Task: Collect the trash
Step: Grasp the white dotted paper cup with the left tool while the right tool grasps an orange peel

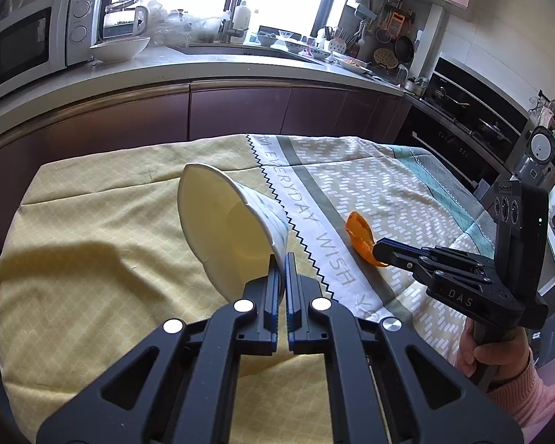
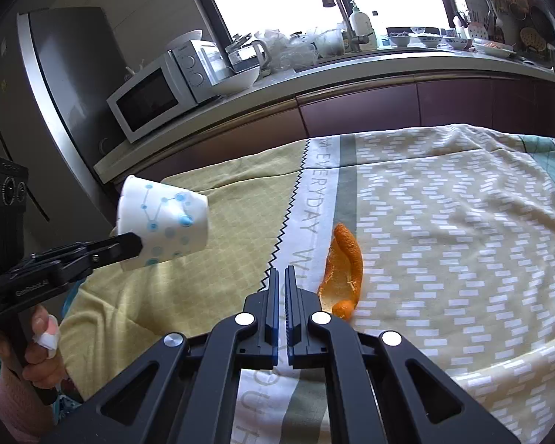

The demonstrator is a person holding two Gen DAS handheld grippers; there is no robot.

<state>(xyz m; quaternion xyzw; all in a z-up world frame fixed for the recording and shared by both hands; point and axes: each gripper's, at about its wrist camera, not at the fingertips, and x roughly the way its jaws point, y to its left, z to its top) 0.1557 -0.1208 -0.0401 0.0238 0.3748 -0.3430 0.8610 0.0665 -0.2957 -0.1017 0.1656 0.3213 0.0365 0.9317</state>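
The left gripper (image 1: 282,259) is clamped on the rim of a white paper cup (image 1: 227,222), which it holds tipped on its side above the yellow part of the tablecloth (image 1: 92,229), mouth turned toward the camera. From the right wrist view the same cup (image 2: 166,222) shows its blue dot pattern and hangs clear of the cloth.

The right gripper (image 2: 282,277) has its jaws pressed together. Whether they pinch anything is hard to say: in its own view the orange peel (image 2: 342,270) lies on the cloth just to the right of the fingers, while the left view shows the tip of the gripper (image 1: 379,249) right at the peel's (image 1: 362,238) lower end (touching it, or nearly so).

A hand (image 1: 495,355) in a pink sleeve grips the right handle. A microwave (image 1: 29,42) stands on the counter (image 1: 211,66) behind.
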